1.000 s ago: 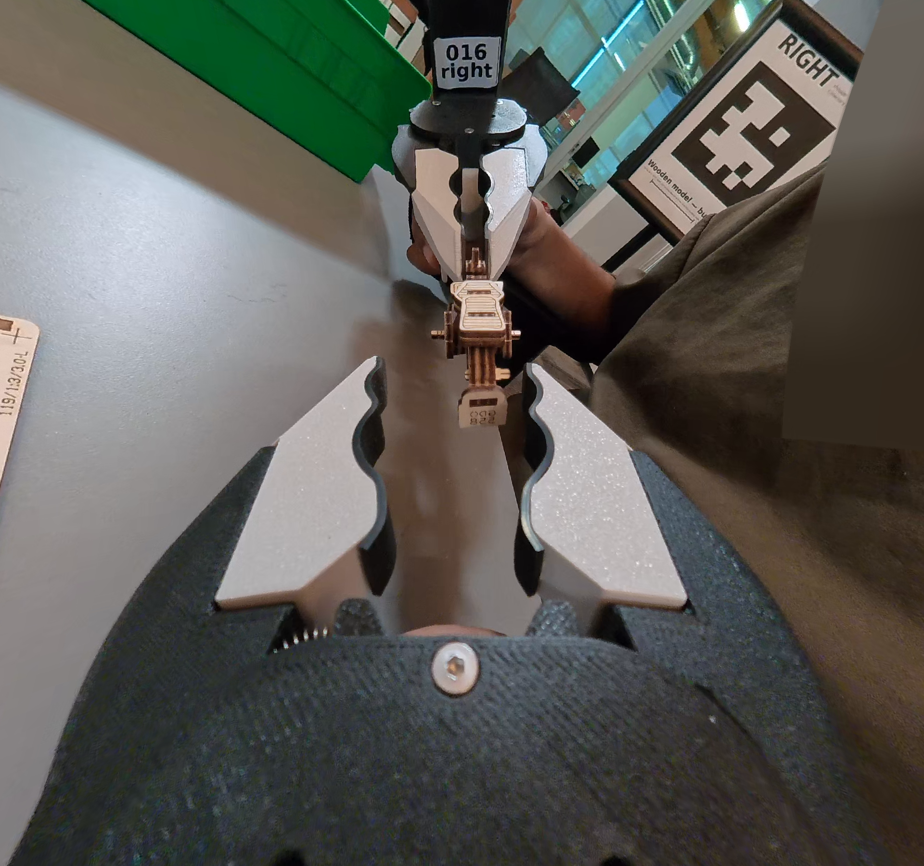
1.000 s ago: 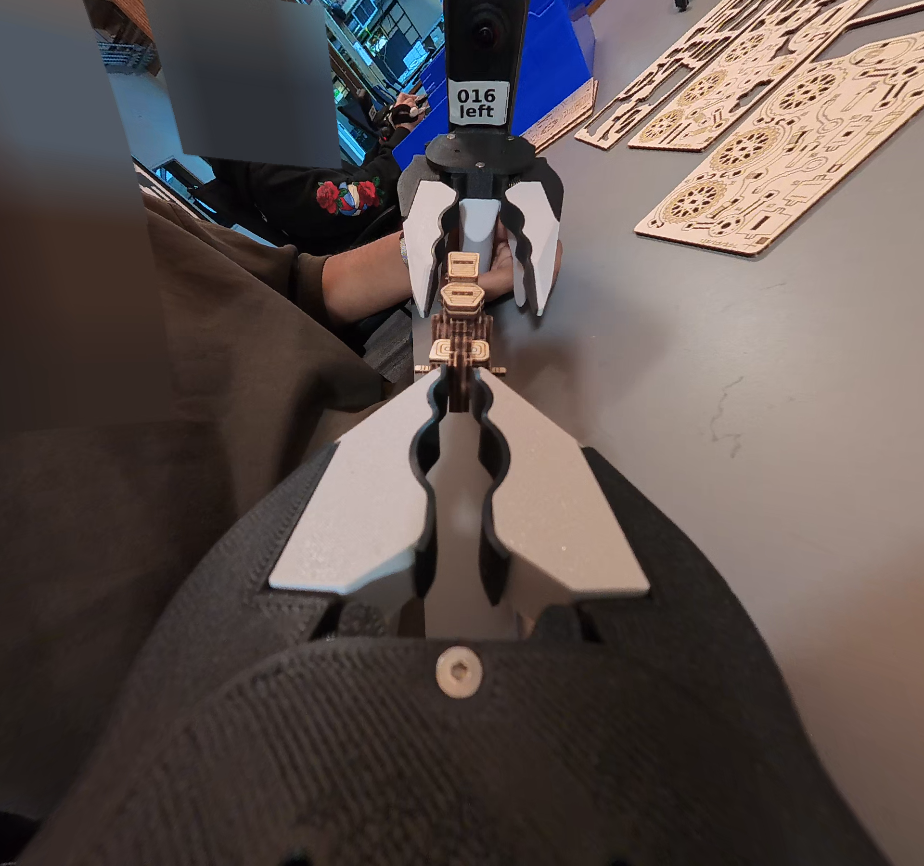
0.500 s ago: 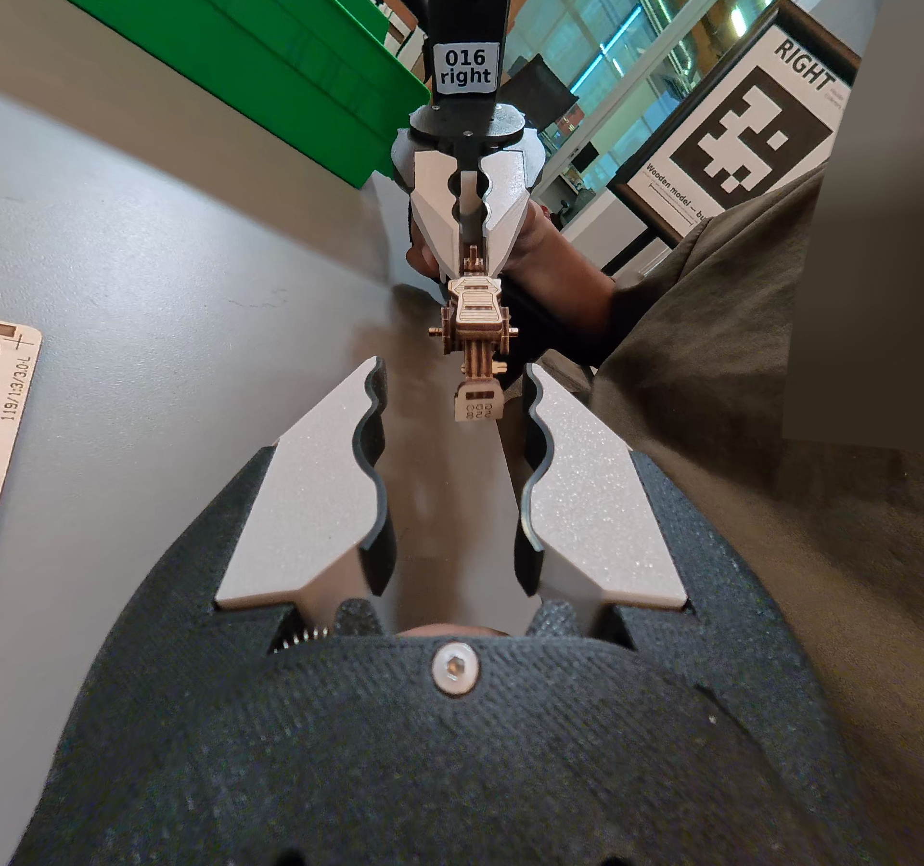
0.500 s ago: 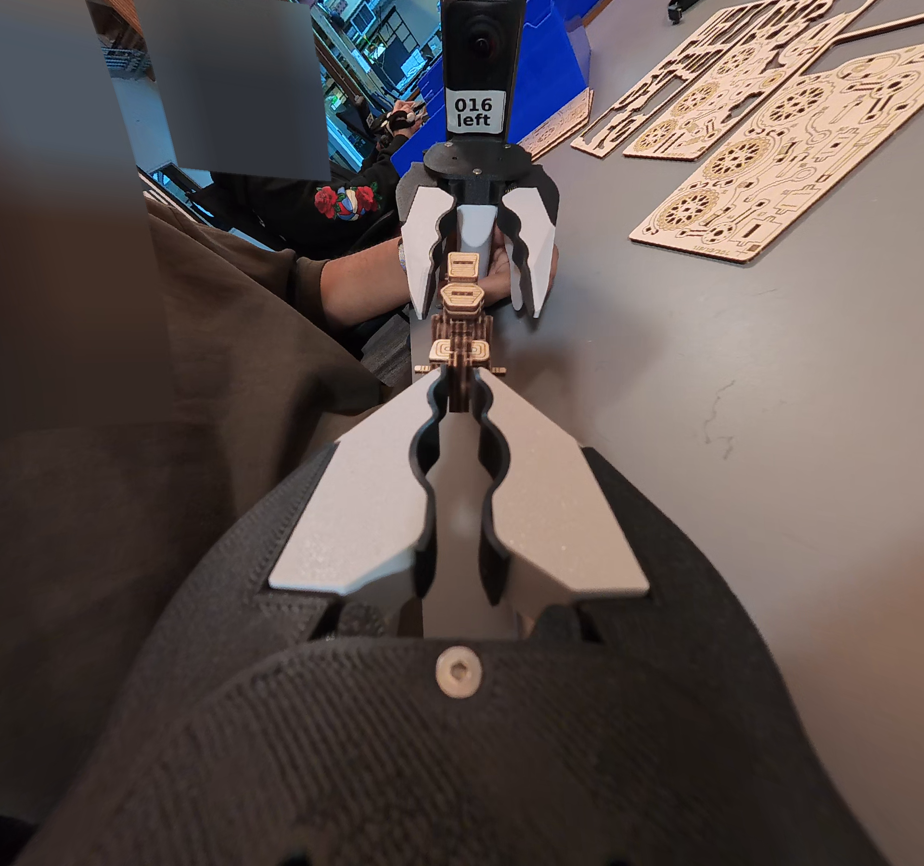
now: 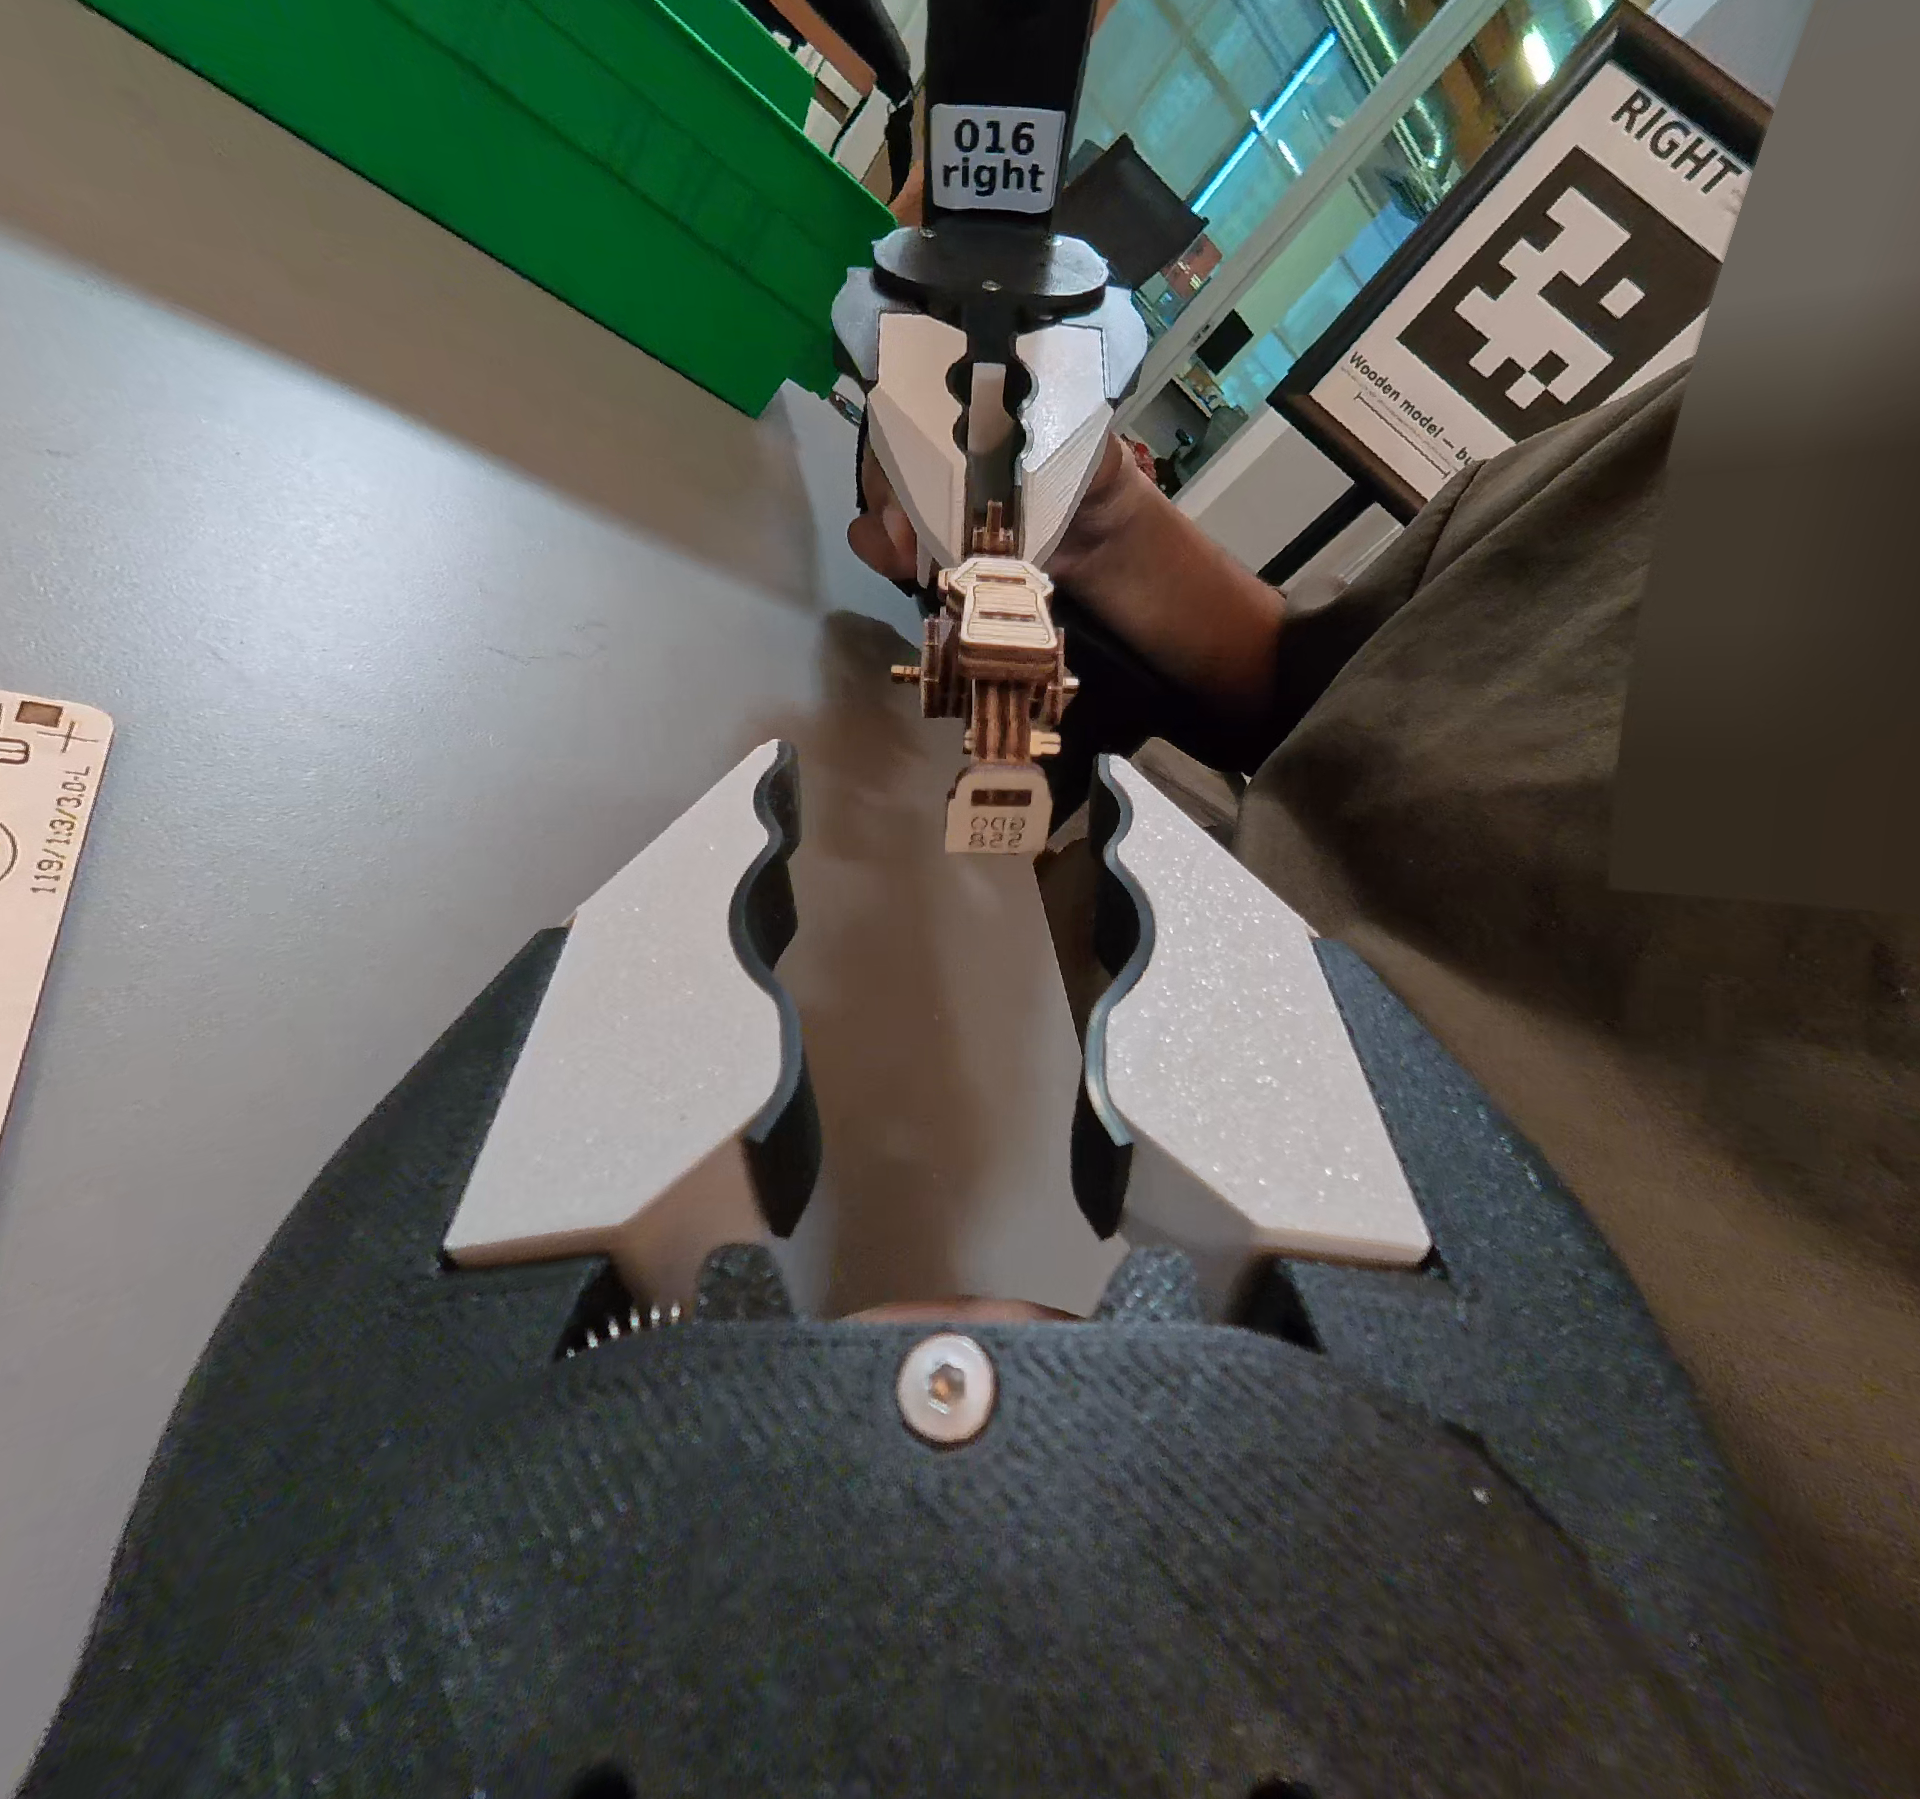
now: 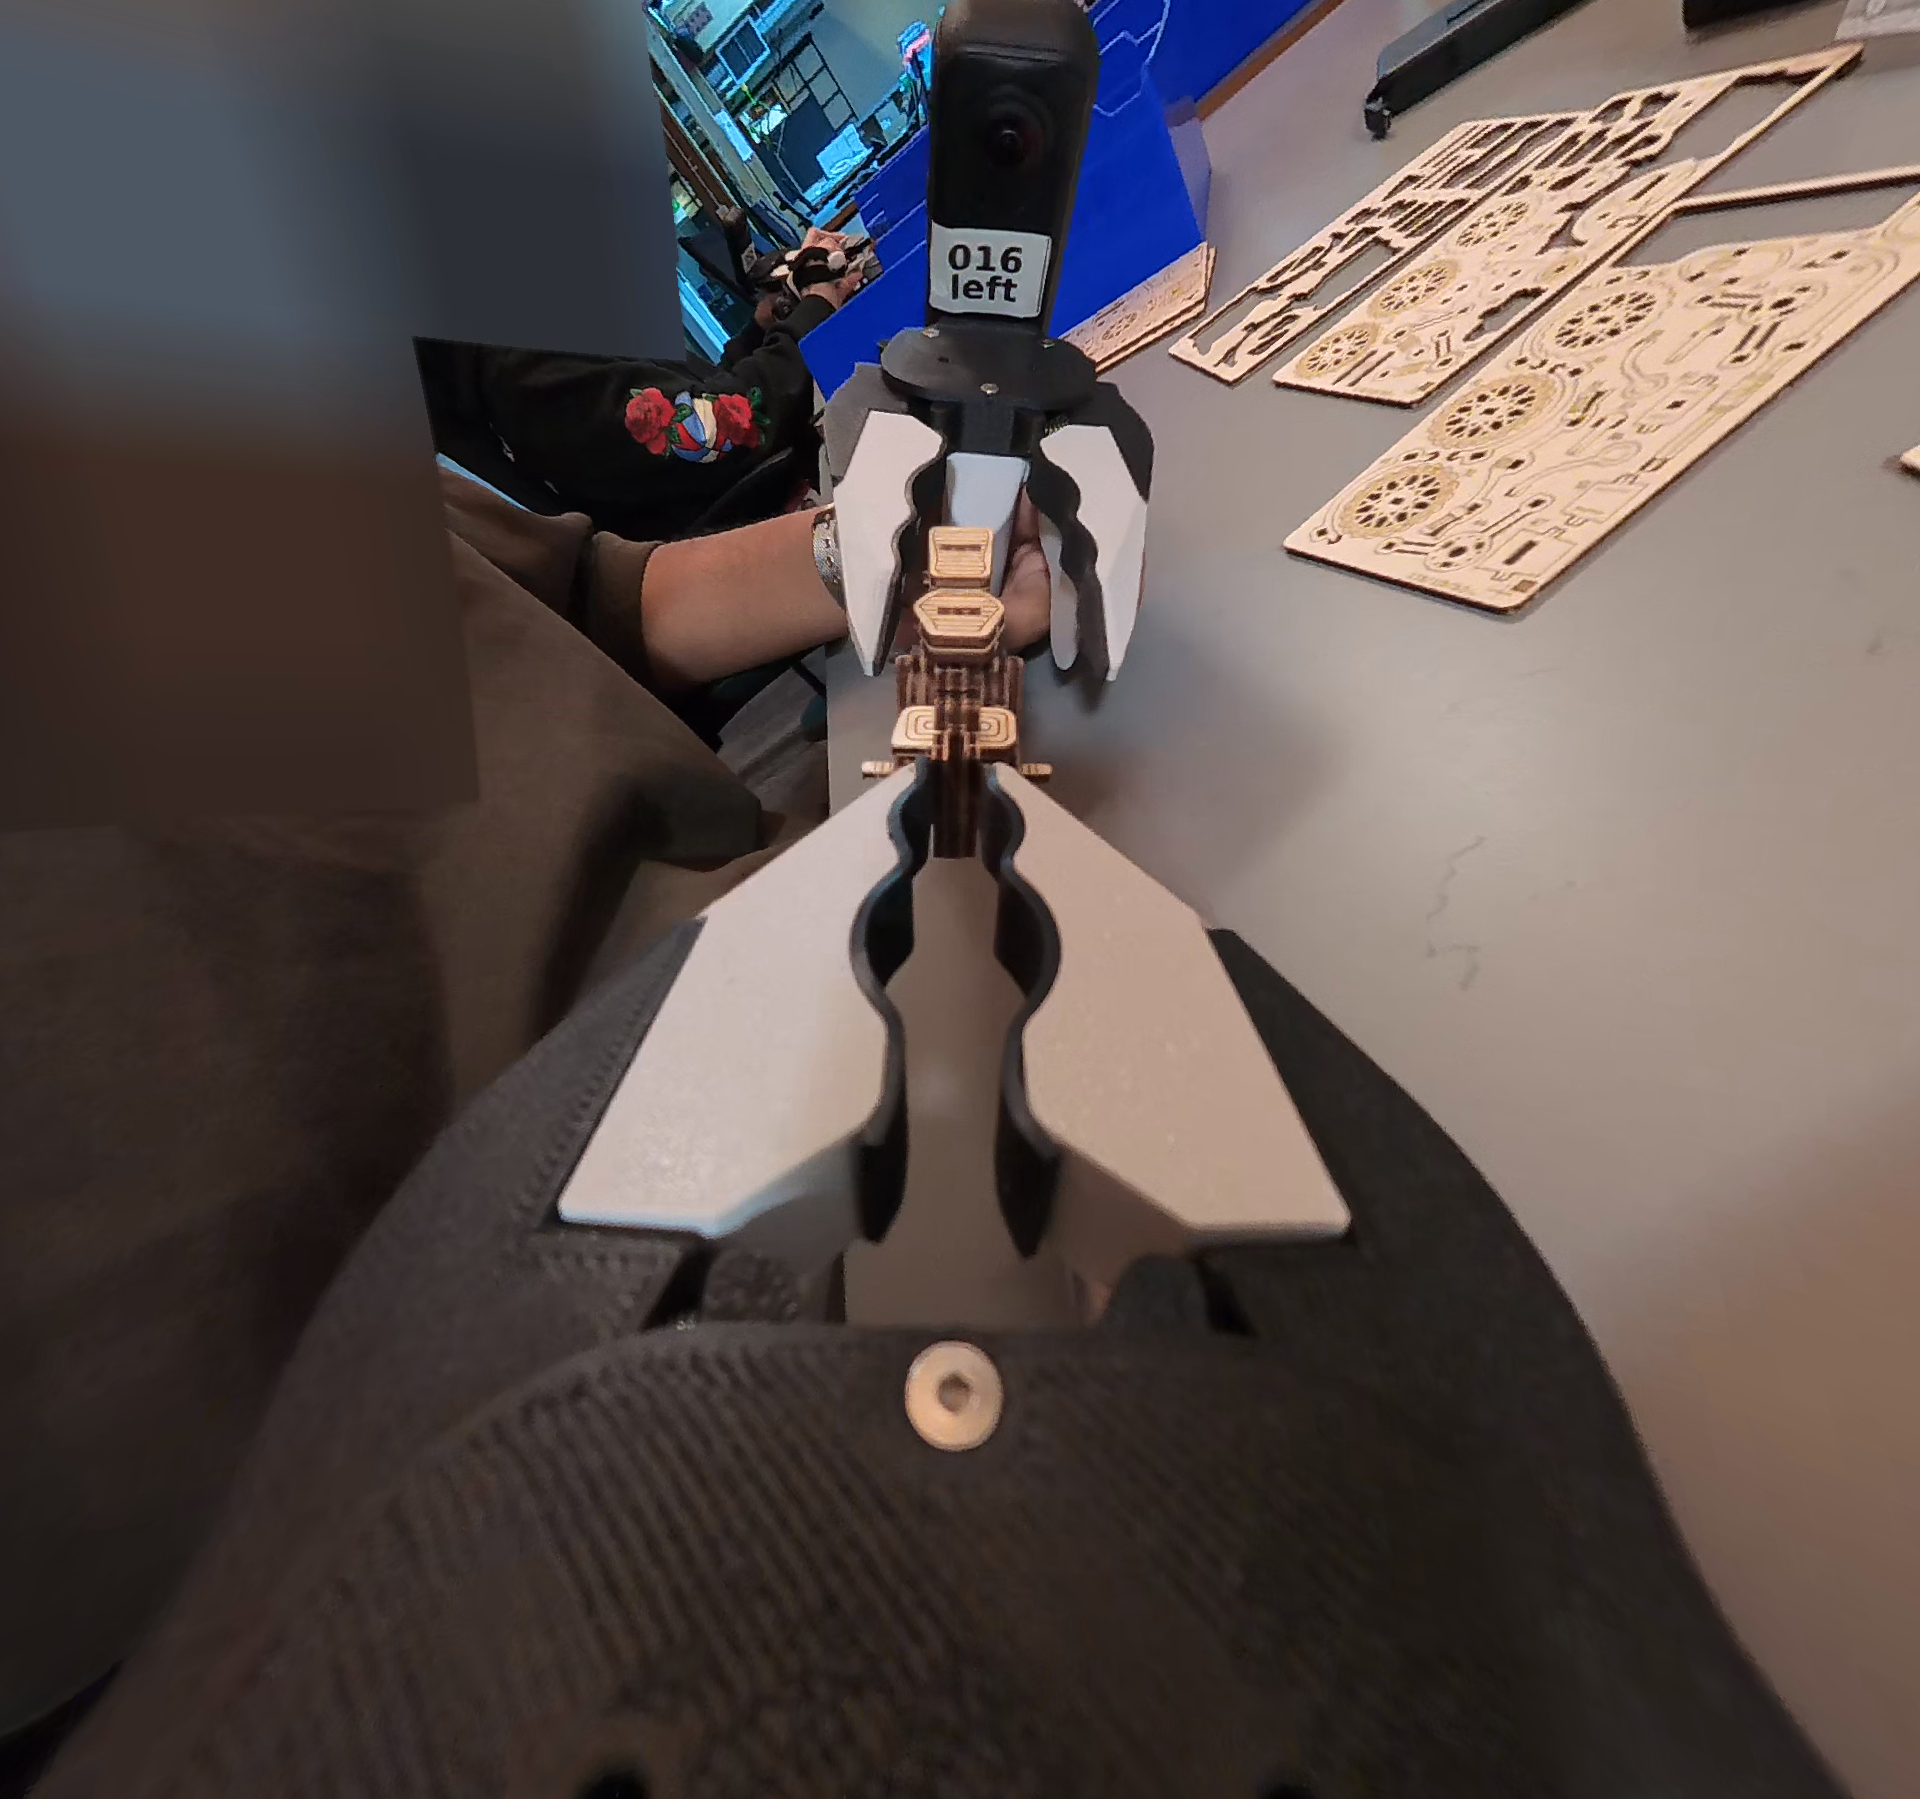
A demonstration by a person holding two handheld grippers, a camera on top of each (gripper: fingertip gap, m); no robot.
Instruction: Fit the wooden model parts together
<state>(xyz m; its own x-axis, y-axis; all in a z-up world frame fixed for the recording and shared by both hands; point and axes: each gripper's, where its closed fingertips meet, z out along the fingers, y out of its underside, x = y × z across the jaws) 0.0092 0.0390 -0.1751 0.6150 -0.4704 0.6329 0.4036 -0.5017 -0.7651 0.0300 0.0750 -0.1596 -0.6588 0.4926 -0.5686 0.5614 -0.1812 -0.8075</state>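
Nearest to you in the left wrist view, your left gripper [image 5: 940, 876] stands wide and holds nothing; the small end tab of the wooden model [image 5: 995, 700] hangs just in front of the gap between its fingers, not touched by them. In the right wrist view, your right gripper [image 6: 954, 793] is nearly closed and pinches the model [image 6: 956, 700] by its thin layered spine, so the piece is carried in the air between both tools, above the edge of the grey table [image 6: 1455, 866]. I judge this assembly to be very light and stiff but fragile: thin laser-cut plywood, with little side pegs and a narrow neck that can snap if you squeeze or twist. Take hold on the flat stacked layers of the body, never on the pegs or the hanging tab, and close slowly. Farther away, on the table, lie the wooden sheets [image 6: 1558, 419] from which the parts come, and behind them a blue bin [image 6: 1226, 66]
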